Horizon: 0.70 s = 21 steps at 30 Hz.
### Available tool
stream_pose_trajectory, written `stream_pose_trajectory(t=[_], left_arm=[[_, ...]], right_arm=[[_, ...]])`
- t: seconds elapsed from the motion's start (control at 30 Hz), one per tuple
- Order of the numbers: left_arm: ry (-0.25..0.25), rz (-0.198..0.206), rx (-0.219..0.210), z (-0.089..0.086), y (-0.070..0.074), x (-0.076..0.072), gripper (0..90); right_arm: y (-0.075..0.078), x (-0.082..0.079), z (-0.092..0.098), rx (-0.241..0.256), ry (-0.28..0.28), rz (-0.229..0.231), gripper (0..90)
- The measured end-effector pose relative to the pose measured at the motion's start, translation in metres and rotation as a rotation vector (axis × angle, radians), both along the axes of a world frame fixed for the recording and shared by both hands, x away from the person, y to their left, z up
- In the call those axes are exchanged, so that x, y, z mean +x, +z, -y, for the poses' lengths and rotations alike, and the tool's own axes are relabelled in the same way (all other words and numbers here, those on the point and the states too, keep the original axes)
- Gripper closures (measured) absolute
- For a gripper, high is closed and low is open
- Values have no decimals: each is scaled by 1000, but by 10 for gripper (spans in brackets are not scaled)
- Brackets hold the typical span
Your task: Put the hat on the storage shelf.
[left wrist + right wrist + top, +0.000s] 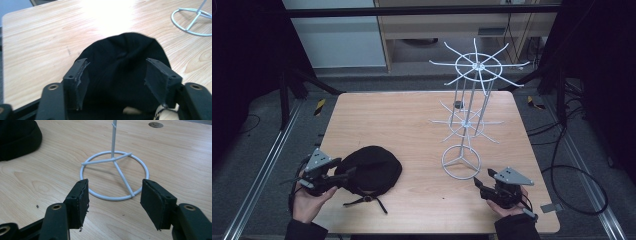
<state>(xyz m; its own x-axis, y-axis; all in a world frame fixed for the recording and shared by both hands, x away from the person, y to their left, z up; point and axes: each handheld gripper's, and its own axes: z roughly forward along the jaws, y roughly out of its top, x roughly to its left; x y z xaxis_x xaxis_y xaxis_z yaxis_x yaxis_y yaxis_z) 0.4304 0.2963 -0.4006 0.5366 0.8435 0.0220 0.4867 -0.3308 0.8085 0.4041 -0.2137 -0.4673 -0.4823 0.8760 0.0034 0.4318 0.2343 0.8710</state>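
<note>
Black cap [371,167] (strap trailing), left gripper [117,75] astride — white wire rack [467,115] beside.

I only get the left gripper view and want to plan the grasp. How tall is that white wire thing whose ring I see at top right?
Observer: The white wire stand rises from its ring base into two tiers of radiating hooks.
Operator: Where is the other hand-held gripper?
Observer: The right hand-held gripper sits open, low over the table, aimed at the stand's ring base without touching it.
Operator: Anything loose on the black cap?
Observer: A strap trails from the black cap toward the person's edge, beside the left hand-held gripper.
</note>
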Motion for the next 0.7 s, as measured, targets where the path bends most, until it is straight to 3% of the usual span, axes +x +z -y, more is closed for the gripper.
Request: stream_pose_trajectory(t=[0.33, 0.7], left_arm=[[-58, -29, 34, 17, -2, 26, 400], [-106, -141, 148, 22, -27, 48, 400]], right_arm=[[-1, 4, 9, -13, -10, -5, 402], [-4, 7, 8, -24, -9, -22, 395]])
